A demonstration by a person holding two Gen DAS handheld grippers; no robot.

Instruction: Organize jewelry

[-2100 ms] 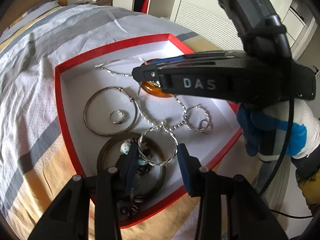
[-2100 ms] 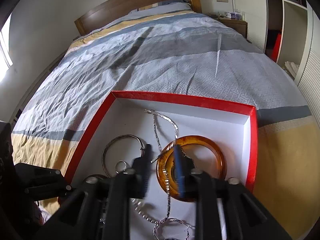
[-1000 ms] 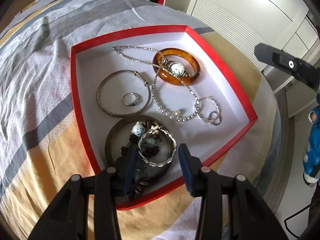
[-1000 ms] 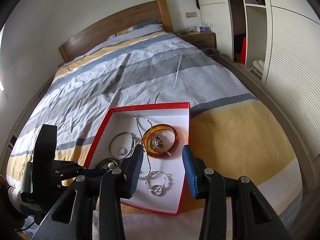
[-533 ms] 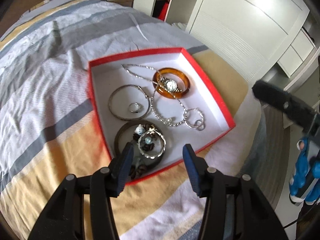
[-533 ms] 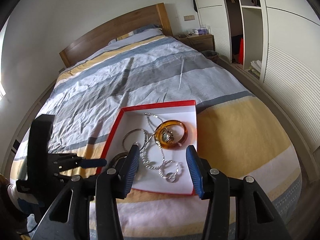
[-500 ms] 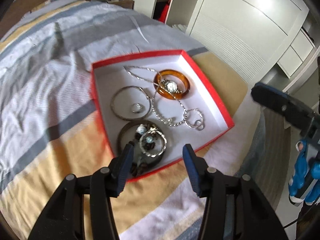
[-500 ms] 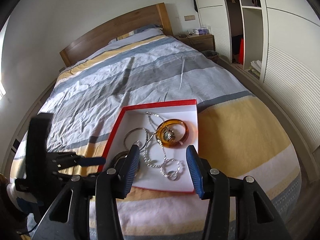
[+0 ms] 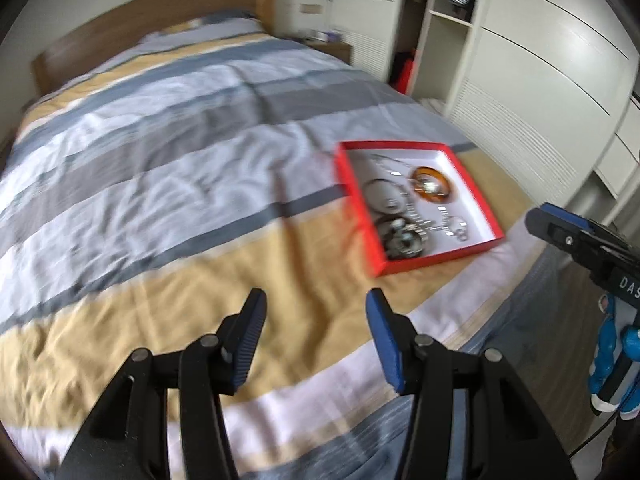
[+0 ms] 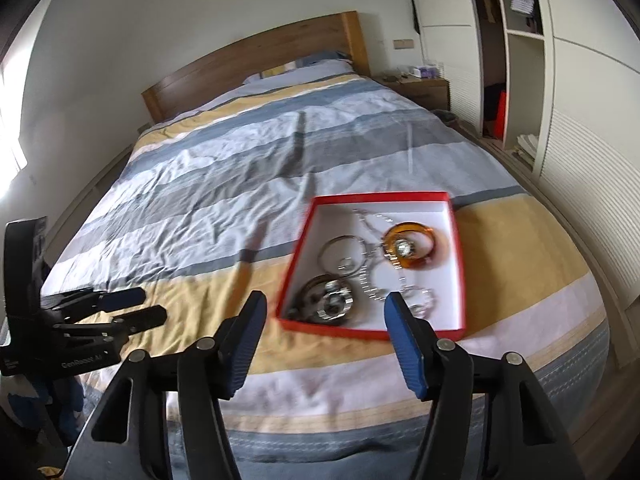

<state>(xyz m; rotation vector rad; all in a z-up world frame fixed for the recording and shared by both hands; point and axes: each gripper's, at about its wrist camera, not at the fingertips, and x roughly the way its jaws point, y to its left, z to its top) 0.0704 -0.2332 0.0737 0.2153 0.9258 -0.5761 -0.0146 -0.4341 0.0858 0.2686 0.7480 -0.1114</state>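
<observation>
A red box with a white inside [image 9: 471, 176] [image 10: 456, 240] lies near the foot of the bed. It holds an amber bangle with a watch [image 9: 432, 185] [image 10: 412, 245], a silver hoop [image 10: 340, 256], a dark bangle with beads [image 10: 326, 300], chains and small rings. My left gripper [image 9: 316, 334] is open and empty, low over the yellow stripe, well left of the box. My right gripper [image 10: 324, 330] is open and empty, back from the box's near edge. The left gripper also shows in the right wrist view [image 10: 120, 308].
The striped bedcover [image 10: 240, 184] spreads to a wooden headboard [image 10: 256, 64]. White wardrobes [image 10: 580, 120] and a nightstand [image 10: 424, 88] stand to the right. The right gripper's body shows at the right edge of the left wrist view [image 9: 580, 244].
Both grippers have pulled back and up from the box. The left one has swung left, so the box now sits far to its right. The jewellery has not moved.
</observation>
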